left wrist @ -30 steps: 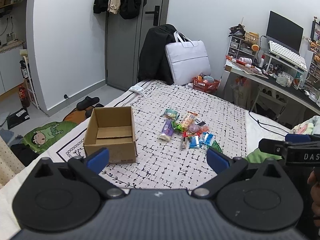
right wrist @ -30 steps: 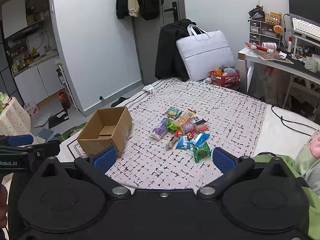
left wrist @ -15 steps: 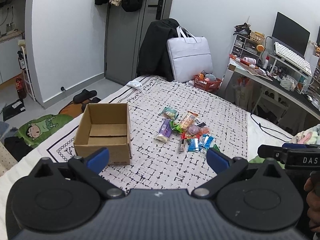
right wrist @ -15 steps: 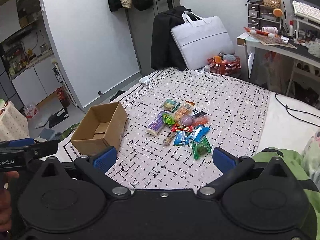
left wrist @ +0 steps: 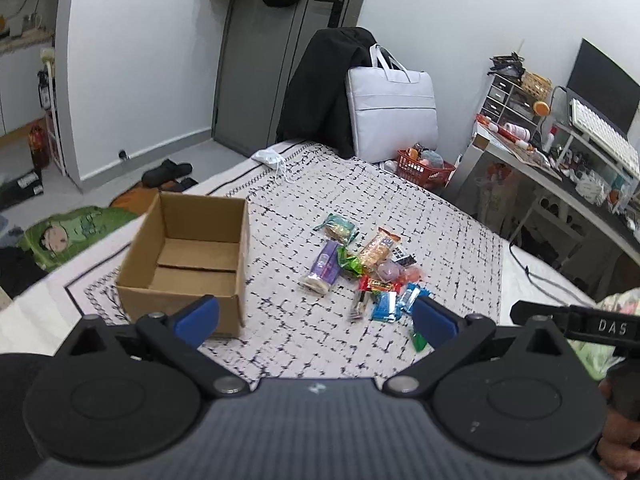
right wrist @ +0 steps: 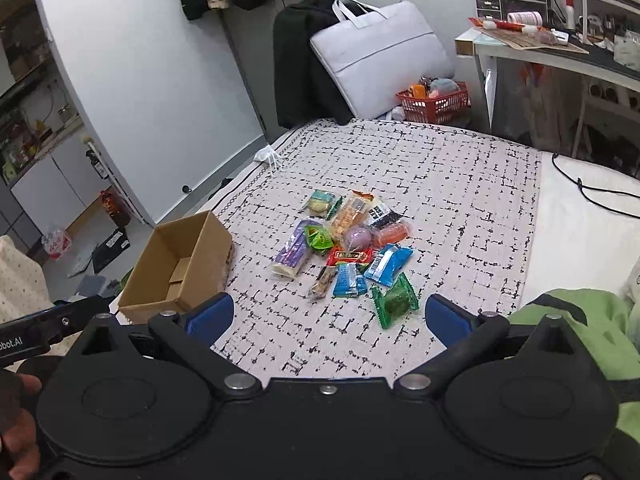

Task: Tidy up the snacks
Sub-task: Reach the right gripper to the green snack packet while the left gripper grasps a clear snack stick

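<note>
An empty open cardboard box (left wrist: 188,264) (right wrist: 180,264) sits on the patterned bed cover, left of a heap of several wrapped snacks (left wrist: 364,264) (right wrist: 348,248). Among them I pick out a purple bar (left wrist: 322,268) (right wrist: 292,254), a green packet (right wrist: 394,300) nearest me, and blue packets (right wrist: 386,264). My left gripper (left wrist: 316,316) hovers open above the cover's near edge, its left pad in front of the box's corner. My right gripper (right wrist: 328,314) is open too, short of the snacks, nothing between its fingers.
A red basket (left wrist: 426,166), a white bag (left wrist: 390,114) and a dark jacket on a chair (left wrist: 320,92) stand beyond the bed's far end. A cluttered desk (left wrist: 560,176) runs along the right. A green garment (right wrist: 592,332) lies at the right edge.
Both grippers have moved forward and tilted down toward the bed; box and snacks appear larger and closer. Nothing was grasped, and both stay open.
</note>
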Motion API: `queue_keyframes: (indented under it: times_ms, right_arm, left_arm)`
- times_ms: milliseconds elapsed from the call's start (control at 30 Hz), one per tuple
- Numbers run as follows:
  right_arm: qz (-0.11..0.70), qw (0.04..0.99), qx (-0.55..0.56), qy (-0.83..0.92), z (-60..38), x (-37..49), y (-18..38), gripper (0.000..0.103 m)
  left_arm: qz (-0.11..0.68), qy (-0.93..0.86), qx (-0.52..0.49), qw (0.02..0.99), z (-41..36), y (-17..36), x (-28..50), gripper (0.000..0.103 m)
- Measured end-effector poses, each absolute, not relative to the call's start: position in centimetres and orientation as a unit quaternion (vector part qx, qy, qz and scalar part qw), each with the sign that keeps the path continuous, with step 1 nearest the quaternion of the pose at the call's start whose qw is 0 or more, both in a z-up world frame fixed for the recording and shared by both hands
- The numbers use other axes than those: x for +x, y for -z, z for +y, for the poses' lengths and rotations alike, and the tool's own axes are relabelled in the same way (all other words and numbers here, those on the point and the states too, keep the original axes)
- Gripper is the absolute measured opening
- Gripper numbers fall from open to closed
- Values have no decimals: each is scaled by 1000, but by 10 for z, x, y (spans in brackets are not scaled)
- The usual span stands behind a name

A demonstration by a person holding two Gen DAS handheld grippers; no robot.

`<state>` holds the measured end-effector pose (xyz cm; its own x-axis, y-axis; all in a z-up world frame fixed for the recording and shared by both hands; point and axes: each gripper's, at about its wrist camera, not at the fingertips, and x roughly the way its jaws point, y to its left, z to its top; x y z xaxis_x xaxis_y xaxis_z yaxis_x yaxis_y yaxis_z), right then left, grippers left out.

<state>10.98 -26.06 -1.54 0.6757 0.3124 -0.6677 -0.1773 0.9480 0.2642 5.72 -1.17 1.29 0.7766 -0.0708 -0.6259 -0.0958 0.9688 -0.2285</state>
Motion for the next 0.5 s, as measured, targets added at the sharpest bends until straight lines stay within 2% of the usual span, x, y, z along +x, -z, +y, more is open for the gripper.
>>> queue_keyframes:
  times_ms: [500]
  right_arm:
    - [410,898,115,-113,-270,159,40,103]
  left_arm:
    - [357,-19,-140,923,-27,6,112,103]
